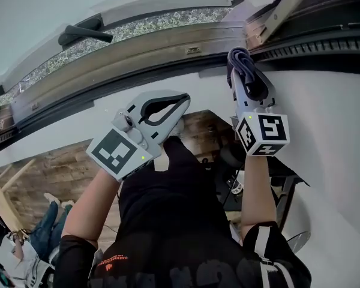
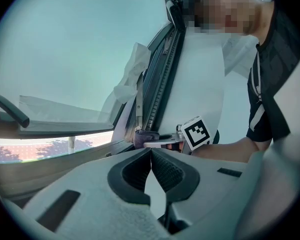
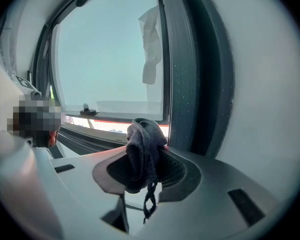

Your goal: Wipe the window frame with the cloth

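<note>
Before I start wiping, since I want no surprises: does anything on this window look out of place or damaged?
A crumpled white sheet hangs loose at the window frame, like peeling film. A frayed strand also dangles from the cloth bunched in the right claw.

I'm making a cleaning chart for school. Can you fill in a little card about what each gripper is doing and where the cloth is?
Left gripper: jaws shut, holding nothing
Right gripper: jaws shut on the dark grey knitted cloth
Cloth shape: bunched up, one strand hanging down
Cloth place: raised beside the dark window frame; cannot tell if it touches
Black window handle: nothing on it
</note>
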### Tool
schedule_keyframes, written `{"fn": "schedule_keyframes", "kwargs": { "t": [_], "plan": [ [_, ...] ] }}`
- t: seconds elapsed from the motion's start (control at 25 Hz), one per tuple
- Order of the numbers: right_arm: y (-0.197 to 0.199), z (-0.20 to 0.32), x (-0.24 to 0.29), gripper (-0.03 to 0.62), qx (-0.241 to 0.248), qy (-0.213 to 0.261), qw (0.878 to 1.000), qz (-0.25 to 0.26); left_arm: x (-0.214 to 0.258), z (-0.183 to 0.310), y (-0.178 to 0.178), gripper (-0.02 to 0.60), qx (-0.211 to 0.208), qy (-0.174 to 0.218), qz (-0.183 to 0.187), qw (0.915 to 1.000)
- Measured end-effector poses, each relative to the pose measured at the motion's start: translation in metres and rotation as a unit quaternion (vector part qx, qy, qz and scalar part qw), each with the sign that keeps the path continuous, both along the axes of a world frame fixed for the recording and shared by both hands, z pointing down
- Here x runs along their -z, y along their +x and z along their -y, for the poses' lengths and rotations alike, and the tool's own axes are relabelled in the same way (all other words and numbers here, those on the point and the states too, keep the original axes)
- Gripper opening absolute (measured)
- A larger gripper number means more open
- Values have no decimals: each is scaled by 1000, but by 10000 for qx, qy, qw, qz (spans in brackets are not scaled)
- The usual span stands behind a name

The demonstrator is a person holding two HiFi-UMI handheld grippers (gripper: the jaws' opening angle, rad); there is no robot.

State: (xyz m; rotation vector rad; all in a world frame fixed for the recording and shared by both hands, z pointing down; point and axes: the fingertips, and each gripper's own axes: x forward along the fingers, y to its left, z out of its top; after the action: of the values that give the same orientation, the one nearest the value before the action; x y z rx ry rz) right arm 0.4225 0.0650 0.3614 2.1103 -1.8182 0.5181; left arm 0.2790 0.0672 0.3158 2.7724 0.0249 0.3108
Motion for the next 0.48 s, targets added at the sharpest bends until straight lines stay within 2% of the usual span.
{"fn": "schedule_keyframes", "kwargs": {
  "t": [0.24, 0.48],
  "plan": [
    [-3, 2, -1, 114, 56, 17, 9999, 140, -5, -1, -5, 20, 81, -75, 3, 9999],
    [-11, 4, -1, 114, 88, -2, 9997, 217, -7, 5, -9, 20, 80, 123, -129, 9998]
  ]
}}
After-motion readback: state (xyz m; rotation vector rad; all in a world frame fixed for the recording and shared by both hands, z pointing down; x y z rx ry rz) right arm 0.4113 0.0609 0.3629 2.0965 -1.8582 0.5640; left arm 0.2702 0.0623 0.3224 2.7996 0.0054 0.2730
